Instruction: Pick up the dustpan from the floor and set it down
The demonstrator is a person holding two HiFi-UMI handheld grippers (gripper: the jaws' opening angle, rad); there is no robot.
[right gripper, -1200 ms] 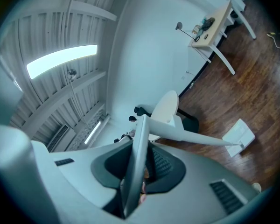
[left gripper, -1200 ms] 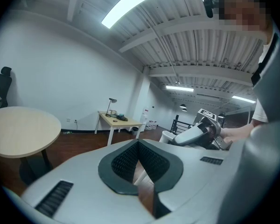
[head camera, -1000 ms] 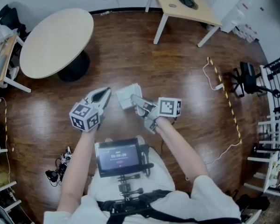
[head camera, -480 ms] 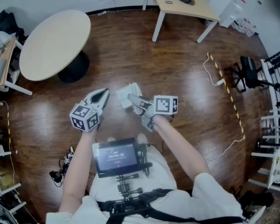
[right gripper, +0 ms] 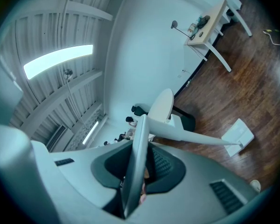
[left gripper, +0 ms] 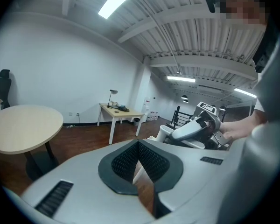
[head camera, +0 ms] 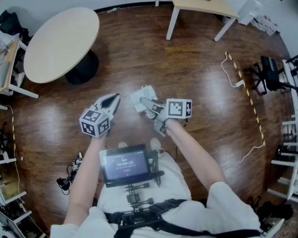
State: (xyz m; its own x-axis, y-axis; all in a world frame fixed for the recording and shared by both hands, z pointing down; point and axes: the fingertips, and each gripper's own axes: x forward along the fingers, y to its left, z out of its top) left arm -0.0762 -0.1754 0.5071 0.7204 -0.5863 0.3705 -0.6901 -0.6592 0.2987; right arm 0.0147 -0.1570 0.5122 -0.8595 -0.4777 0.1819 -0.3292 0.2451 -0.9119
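**Dustpan Set-Down: Controlled Lowering and Release**

The right gripper [head camera: 148,104] is clenched on the dustpan [head camera: 141,94]. In the right gripper view, a thin white part of the handle stands edge-on between the two dark pads, and the handle runs from there to the white pan. The left gripper [head camera: 113,101] has its jaws drawn together on nothing and hangs just beside the dustpan, apart from it. In the head view the dustpan sits in front of the person and appears clear of the wooden floor [head camera: 139,48]. The lift therefore looks complete, and the set-down is judged to be the step in hand.

Recommended procedure:

1. The clamp should be held firm until the pan's underside bears on the floor. The grip is on a narrow edge, so the pan can swing about the pads if pressure eases early.
2. The pan should land flat rather than on one corner. A tilted landing would probably tip it or let it skid on the glossy boards.
3. The floor directly below looks bare. The round table [head camera: 59,43] and the cable [head camera: 248,108] lie well apart and pose no obstruction.
4. The left gripper has no part in the release and should not touch the handle unless the pan rocks.
5. The jaws should part only once the pan rests. The right gripper then backs off along the line of the handle.
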